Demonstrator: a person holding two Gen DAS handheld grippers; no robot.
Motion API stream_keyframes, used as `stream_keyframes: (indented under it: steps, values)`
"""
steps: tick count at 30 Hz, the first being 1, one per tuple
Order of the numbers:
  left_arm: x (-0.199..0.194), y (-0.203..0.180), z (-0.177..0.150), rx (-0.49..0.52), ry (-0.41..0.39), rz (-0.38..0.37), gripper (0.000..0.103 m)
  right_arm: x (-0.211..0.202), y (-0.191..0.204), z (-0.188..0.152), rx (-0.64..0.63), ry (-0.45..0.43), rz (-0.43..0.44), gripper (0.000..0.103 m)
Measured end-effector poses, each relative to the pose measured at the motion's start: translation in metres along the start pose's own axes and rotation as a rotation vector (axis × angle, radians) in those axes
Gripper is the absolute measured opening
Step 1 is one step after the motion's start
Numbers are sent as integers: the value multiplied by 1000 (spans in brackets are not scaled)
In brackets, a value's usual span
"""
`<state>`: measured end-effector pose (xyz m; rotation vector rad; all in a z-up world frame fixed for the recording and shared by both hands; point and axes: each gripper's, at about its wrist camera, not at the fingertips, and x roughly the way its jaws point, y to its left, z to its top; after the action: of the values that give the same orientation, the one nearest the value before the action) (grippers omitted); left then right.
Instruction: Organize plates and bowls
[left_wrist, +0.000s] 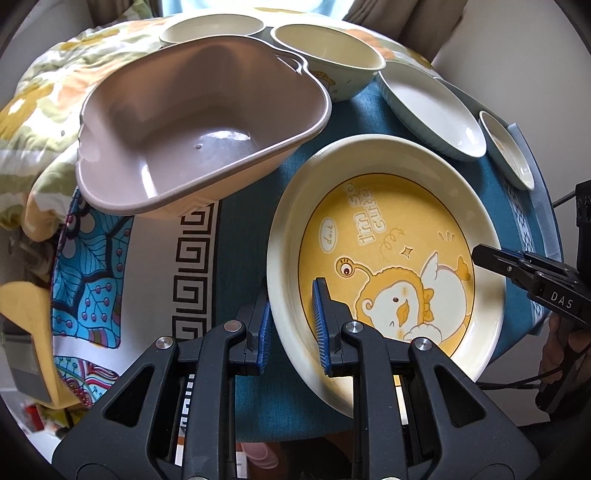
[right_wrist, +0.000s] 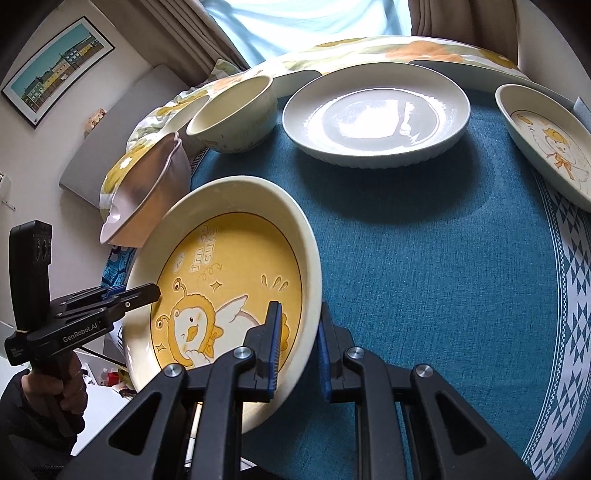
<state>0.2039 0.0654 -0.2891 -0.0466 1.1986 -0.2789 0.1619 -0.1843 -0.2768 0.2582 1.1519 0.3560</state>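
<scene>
I hold the yellow duck plate (left_wrist: 388, 258) by its rim with both tools: my left gripper (left_wrist: 293, 326) has its jaws clamped on the plate's left edge, one blue pad (left_wrist: 320, 325) inside the dish and the other outside it. My right gripper (right_wrist: 297, 350) has its jaws clamped on the same plate's right edge, again one pad on the inner face and one on the outer wall. The plate tilts, its left side raised, near me over the blue cloth (right_wrist: 424, 266) that covers the surface.

Far left of the plate sits a brown plastic basin (left_wrist: 192, 133), its near end overhanging a patterned cloth (left_wrist: 92, 288). Behind it stand two cream bowls: one at the far edge (left_wrist: 212, 29) and one just to the right with a cartoon on its side (left_wrist: 328, 55). Right of those lies a plain white deep plate (right_wrist: 376, 114), and beyond it to the far right a smaller duck-print dish (right_wrist: 550, 147). Both rest on the blue cloth, apart from each other. A flowered quilt (left_wrist: 48, 96) is bunched along the far and left sides
</scene>
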Motion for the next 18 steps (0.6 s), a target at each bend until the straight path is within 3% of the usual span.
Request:
stream_keyframes:
  steps: [7, 9, 11, 15, 18]
  values:
    - [2, -7, 3, 3, 20, 9, 36, 4, 9, 2, -36, 24, -58, 16]
    - [3, -13, 4, 22, 16, 38, 57, 4, 8, 2, -30, 17, -58, 16]
    - [1, -19, 4, 39, 2, 57, 67, 2, 7, 2, -19, 0, -59, 16]
    - [-2, -26, 2, 59, 9, 71, 68, -4, 7, 3, -18, 3, -80, 26]
    - [-12, -27, 0, 61, 10, 82, 68, -20, 9, 7, -17, -9, -102, 27]
